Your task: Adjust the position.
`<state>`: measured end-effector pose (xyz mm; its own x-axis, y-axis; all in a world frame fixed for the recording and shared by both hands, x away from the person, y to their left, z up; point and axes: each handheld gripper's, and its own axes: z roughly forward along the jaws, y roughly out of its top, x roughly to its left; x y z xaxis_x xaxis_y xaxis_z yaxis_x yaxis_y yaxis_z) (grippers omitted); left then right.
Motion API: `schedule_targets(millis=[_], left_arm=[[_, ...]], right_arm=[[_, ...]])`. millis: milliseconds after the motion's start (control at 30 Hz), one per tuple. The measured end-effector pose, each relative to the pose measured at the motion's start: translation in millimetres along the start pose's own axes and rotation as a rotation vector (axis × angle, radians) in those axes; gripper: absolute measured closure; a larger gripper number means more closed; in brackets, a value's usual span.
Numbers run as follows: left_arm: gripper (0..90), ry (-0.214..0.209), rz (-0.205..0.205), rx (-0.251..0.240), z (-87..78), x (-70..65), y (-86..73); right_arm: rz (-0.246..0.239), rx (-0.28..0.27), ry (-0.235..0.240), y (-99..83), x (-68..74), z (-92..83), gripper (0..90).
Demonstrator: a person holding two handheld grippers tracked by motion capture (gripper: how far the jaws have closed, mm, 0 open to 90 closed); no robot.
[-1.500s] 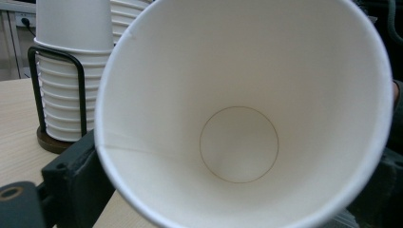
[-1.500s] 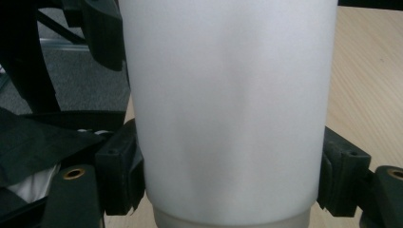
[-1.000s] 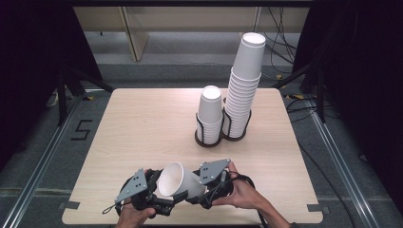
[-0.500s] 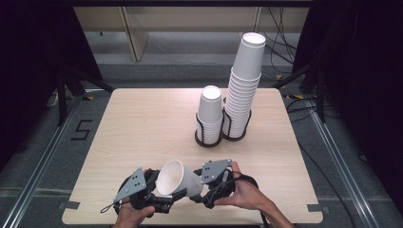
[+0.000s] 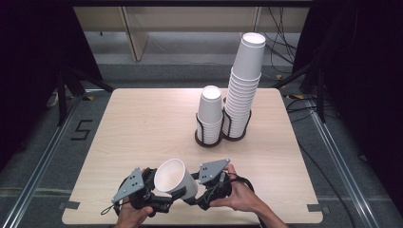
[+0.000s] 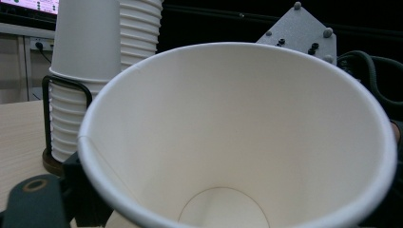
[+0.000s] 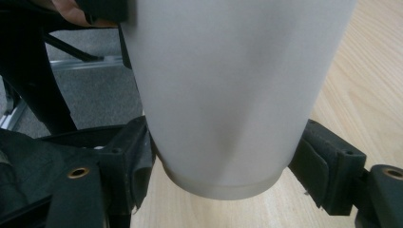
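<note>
two cup stacks (image 5: 231, 102) stand well beyond the held cup (image 5: 175, 178).

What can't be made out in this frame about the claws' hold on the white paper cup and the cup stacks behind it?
- Left claw, high view: the tilted white paper cup covers its jaws; whether the pads press is hidden.
- Right claw, right claw view: the left jaw touches the cup's base; contact at the right jaw is unclear.
- Taller stack of white paper cups, left claw view: top cut off by the frame.
- Black wire holder, high view: base detail too small.
</note>
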<state>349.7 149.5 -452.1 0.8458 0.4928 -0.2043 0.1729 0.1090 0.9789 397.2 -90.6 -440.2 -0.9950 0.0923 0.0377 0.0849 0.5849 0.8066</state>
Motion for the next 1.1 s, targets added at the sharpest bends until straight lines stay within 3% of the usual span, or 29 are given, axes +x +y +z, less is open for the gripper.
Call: schedule_targets(millis=[67,167,367,433,567,667,800,900,1067,1100], left_arm=[[12.9,-0.007,0.000,0.006,0.2,0.7,-0.9],[15.6,0.014,0.002,0.019,0.1,1.0,-0.6],[16.8,0.065,0.012,0.028,-4.0,6.0,2.2],[16.9,0.076,-0.005,0.020,-5.9,8.9,2.9],[16.9,0.113,0.015,0.025,-9.5,13.2,4.6],[16.9,0.162,0.035,0.028,-12.7,18.2,6.5],[16.8,0.289,0.084,0.077,-16.8,28.0,5.8],[16.7,0.357,0.089,0.101,-19.1,34.9,3.3],[16.6,0.404,0.095,0.121,-21.4,41.8,2.6],[16.5,0.408,0.093,0.106,-20.5,43.0,1.8]], right_arm=[[-0.011,-0.004,-0.004,-1.1,-1.2,1.1,27.7],[0.014,-0.002,0.001,-3.3,-1.5,3.2,27.2],[0.033,0.029,-0.069,-8.7,-8.1,0.1,21.0],[0.034,0.041,-0.099,-11.3,-11.3,-1.8,18.7],[0.055,0.035,-0.113,-14.0,-15.5,-5.1,17.7],[0.063,0.026,-0.127,-14.8,-18.1,-9.6,17.8],[0.088,0.024,-0.169,-16.2,-22.6,-17.9,18.4],[0.112,0.028,-0.199,-18.1,-26.0,-23.6,18.4],[0.148,0.034,-0.231,-23.2,-30.6,-28.7,18.7],[0.154,0.037,-0.235,-24.0,-30.8,-29.2,18.6]])
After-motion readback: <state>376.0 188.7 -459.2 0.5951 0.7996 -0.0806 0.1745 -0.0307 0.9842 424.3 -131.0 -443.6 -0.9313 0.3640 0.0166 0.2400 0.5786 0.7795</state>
